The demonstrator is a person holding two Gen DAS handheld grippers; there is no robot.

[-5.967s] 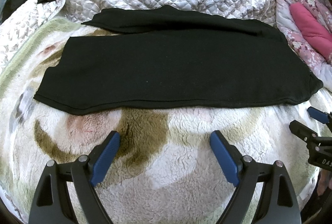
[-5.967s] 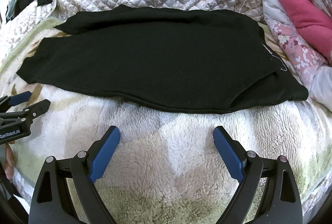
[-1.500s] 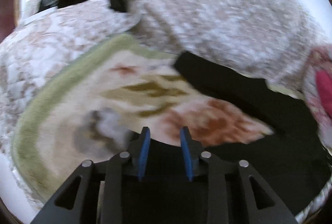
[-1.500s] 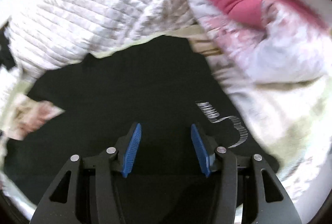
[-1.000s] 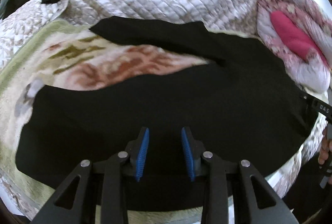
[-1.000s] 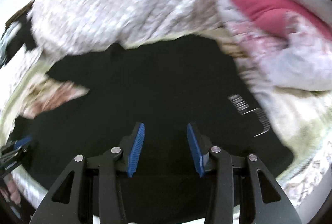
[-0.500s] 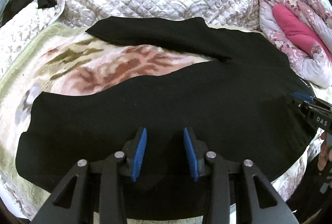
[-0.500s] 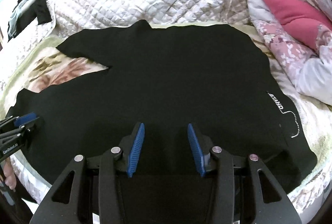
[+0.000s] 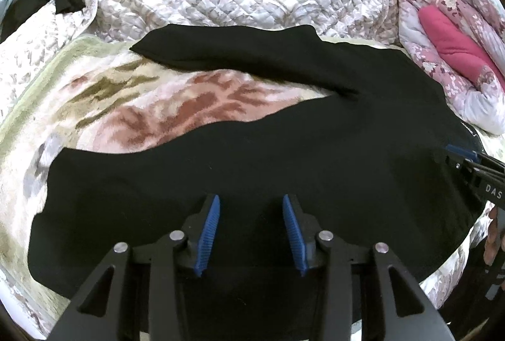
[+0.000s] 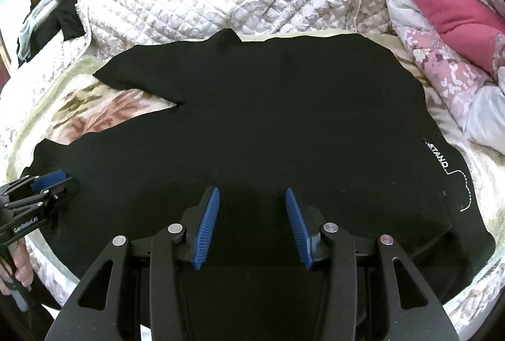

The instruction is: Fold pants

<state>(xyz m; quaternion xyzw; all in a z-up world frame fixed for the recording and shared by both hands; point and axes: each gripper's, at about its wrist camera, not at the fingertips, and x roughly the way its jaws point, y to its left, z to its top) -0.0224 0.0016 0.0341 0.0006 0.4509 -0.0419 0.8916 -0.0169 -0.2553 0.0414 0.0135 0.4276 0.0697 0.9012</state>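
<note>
A floral fleece blanket [image 9: 132, 107] spreads ahead of both tools, and the black pants [image 9: 284, 158] lie flat on it, legs parted, right beneath their tips. The left gripper [image 9: 251, 225] is opening with nothing pinched; the right gripper [image 10: 251, 224] hovers part-open, empty.

Black pants [image 9: 284, 158]; floral, perhaps leafy, blanket [image 9: 176, 101].

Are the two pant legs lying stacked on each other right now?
No, the pants lie spread, with the patterned blanket showing between the legs.
</note>
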